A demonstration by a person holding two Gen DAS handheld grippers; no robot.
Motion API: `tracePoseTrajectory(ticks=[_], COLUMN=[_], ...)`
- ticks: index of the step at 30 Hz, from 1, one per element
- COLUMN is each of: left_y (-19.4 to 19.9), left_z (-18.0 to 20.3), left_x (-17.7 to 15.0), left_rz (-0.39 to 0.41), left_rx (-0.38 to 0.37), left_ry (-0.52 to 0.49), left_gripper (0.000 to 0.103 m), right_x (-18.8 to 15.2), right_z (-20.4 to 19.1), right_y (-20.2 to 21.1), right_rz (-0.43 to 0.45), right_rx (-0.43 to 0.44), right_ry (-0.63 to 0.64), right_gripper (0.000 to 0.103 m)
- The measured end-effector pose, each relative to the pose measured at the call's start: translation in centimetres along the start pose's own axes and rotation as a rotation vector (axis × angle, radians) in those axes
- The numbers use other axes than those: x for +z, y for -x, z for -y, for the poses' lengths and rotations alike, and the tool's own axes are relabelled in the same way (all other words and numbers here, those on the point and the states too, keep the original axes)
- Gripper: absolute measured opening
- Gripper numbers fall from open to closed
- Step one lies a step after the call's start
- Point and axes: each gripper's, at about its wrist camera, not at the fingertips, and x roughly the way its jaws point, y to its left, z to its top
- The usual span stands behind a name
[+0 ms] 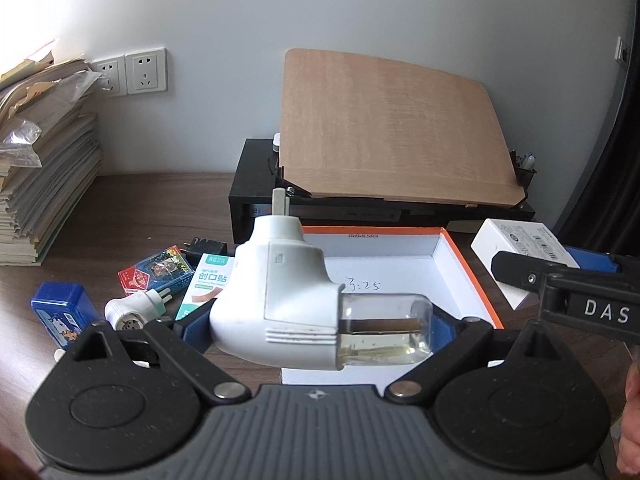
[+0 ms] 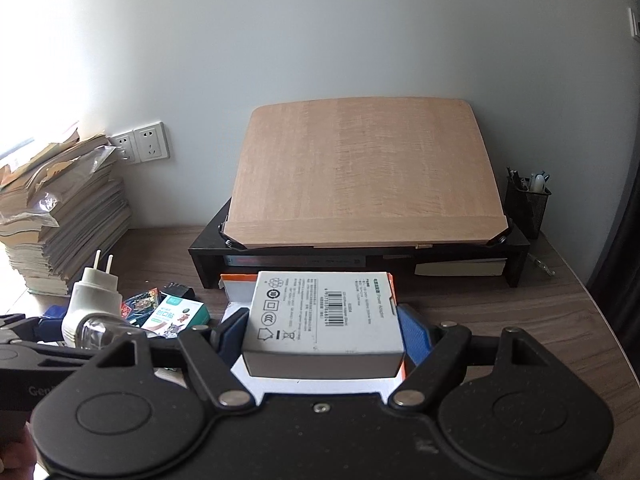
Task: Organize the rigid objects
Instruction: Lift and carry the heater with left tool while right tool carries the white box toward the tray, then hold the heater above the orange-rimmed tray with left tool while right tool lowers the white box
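My left gripper (image 1: pixel 320 326) is shut on a white plug-in vaporizer (image 1: pixel 280 292) with a clear liquid bottle, held above the orange-rimmed white box (image 1: pixel 464 264). The vaporizer also shows in the right wrist view (image 2: pixel 92 304). My right gripper (image 2: pixel 324 332) is shut on a white power adapter box (image 2: pixel 324 312), held over the same orange-rimmed box (image 2: pixel 232 282); the adapter box also shows in the left wrist view (image 1: pixel 516 248). On the desk to the left lie a second white plug (image 1: pixel 136 308), a bandage box (image 1: pixel 208 284), a card pack (image 1: pixel 156 274), a blue tin (image 1: pixel 60 314) and a black charger (image 1: pixel 206 248).
A black monitor riser (image 2: pixel 360 258) carries a tilted wooden board (image 2: pixel 360 176) behind the box. A stack of books (image 1: pixel 44 184) stands at the left by the wall sockets (image 1: pixel 132 72). A mesh pen holder (image 2: pixel 526 204) stands at the right.
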Motion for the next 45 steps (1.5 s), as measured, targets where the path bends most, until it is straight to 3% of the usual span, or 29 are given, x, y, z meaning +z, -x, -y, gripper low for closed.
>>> tracePoseTrajectory(ticks=[45], left_y=[0.1], left_z=[4.5], left_x=[-2.1], left_rz=[-0.023], left_rx=[0.087], left_ry=[0.063], left_gripper=[0.101], right_x=[-0.9], right_z=[3.8], right_y=[1.4], right_rz=[0.007], right_rx=[0.083], right_ry=[0.008], right_gripper=[0.092])
